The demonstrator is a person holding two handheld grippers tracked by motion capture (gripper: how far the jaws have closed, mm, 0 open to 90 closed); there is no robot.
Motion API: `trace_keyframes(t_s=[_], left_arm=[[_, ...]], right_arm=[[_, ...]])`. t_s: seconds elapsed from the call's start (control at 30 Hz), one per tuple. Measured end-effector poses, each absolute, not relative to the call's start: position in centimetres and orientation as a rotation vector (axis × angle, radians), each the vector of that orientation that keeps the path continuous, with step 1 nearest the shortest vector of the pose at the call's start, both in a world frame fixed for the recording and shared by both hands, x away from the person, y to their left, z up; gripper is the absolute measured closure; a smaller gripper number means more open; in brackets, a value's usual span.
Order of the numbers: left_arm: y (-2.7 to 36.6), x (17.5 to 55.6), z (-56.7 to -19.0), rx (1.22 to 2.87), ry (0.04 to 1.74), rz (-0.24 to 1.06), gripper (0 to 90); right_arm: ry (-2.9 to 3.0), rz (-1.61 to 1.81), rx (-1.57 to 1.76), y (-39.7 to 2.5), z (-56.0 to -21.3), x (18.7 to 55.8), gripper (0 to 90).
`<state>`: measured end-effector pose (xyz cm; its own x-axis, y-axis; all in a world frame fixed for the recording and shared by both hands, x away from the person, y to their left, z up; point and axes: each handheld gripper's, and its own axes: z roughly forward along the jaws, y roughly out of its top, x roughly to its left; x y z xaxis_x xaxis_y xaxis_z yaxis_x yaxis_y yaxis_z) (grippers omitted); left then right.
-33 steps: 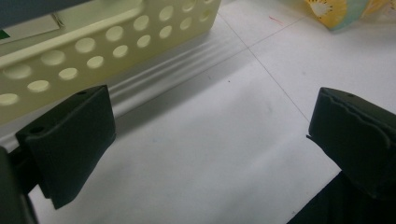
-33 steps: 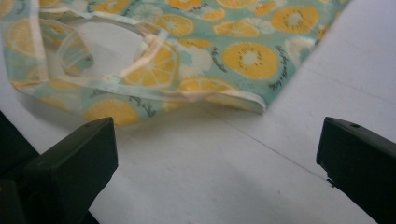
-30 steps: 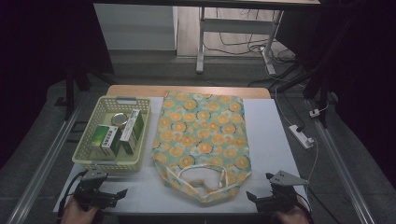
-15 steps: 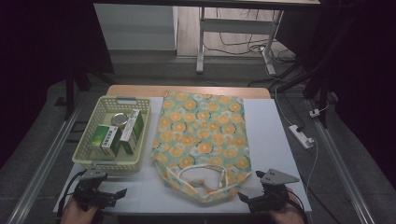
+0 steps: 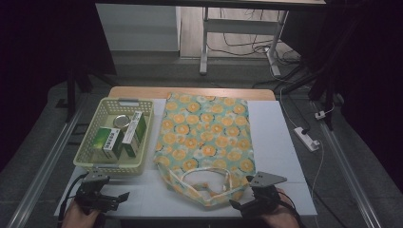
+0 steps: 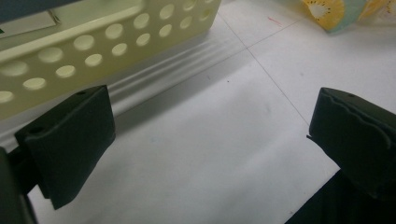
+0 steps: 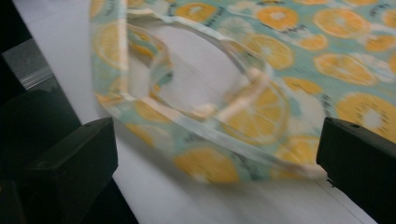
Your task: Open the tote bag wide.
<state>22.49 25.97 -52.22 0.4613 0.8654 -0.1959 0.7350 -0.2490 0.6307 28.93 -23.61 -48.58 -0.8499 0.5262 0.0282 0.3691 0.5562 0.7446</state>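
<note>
A white table top (image 5: pixel 280 142) stands in a dim room, with a dark floor, cables and a power strip (image 5: pixel 307 138) beyond its right edge. The landmark is the orange-slice patterned tote bag (image 5: pixel 204 137), lying flat along the middle of the table with its mouth and looped handles (image 5: pixel 205 179) at the near end. To the left of the bag, just beside it, sits a pale yellow perforated basket (image 5: pixel 90 161) holding green-and-white boxes (image 5: pixel 110 142) and a small round lidded jar (image 5: pixel 121 121).

The right gripper (image 5: pixel 247 205) hovers at the bag's near right corner, close to the mouth. In the right gripper view its jaws stand wide apart with nothing between them, and the blurred handles and hem of the bag (image 7: pixel 243 107) lie just ahead of them.

The left gripper (image 5: pixel 114 197) hangs well to the left of the bag, just in front of the basket's near wall. In the left gripper view its jaws are spread wide over bare table, with the basket wall (image 6: pixel 93 42) at upper left and a corner of the bag (image 6: pixel 336 11) at upper right.
</note>
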Motion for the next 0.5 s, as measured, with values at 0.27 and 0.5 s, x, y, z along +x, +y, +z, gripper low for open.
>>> trace_keyframes(t_s=[0.27, 0.5], left_arm=[[26.0, 22.5, -52.2, 2.04, 1.329, 0.246, 0.5], [26.0, 22.5, -52.2, 2.037, 1.333, 0.243, 0.4]], right_arm=[[2.647, 1.206, 0.686, -21.1, -48.4, 28.5, 0.0], [2.709, 1.175, 0.614, -18.3, -48.9, 28.2, 0.0]])
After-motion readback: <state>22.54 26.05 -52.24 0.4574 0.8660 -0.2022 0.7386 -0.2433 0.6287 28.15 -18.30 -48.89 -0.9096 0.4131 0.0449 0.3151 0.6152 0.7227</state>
